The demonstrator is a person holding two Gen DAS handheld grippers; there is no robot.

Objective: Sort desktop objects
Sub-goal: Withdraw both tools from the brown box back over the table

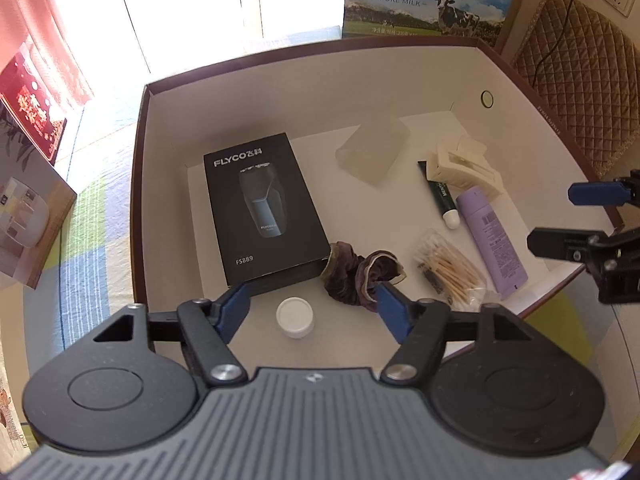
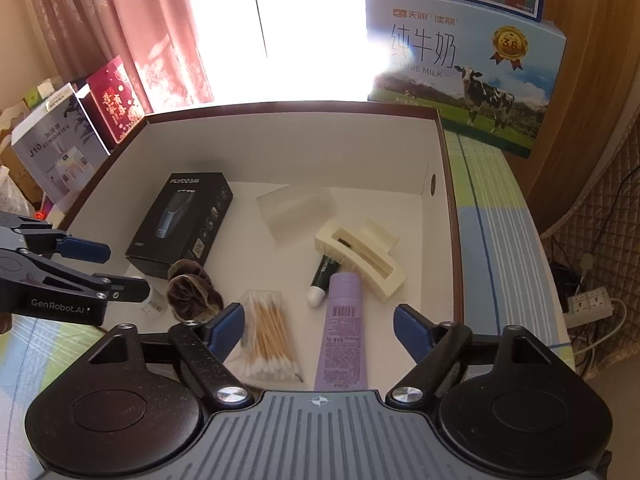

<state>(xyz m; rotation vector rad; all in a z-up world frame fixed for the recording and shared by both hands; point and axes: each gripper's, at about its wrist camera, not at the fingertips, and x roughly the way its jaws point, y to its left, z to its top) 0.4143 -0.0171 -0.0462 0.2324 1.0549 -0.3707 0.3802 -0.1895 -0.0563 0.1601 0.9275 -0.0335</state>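
Note:
A white-lined box with a brown rim [image 1: 138,184] [image 2: 450,200] holds the objects. My left gripper [image 1: 312,301] is open above a small white jar [image 1: 295,317], whose sides are clear of both pads. A brown scrunchie [image 1: 360,280] lies by its right finger, and a black FLYCO box [image 1: 264,216] ahead on the left. My right gripper [image 2: 318,318] is open over a purple tube [image 2: 344,320] and a cotton swab pack [image 2: 268,336], touching neither. A cream hair claw [image 2: 360,256], a green tube [image 2: 326,276] and a clear plastic case [image 2: 296,208] lie further in.
A milk carton [image 2: 468,76] stands behind the box. Gift boxes [image 2: 60,148] stand to its left, with a pink curtain [image 2: 132,20] behind them. Checked cloth [image 2: 500,220] covers the surface. A quilted chair back [image 1: 576,92] and a power strip [image 2: 592,304] are on the right.

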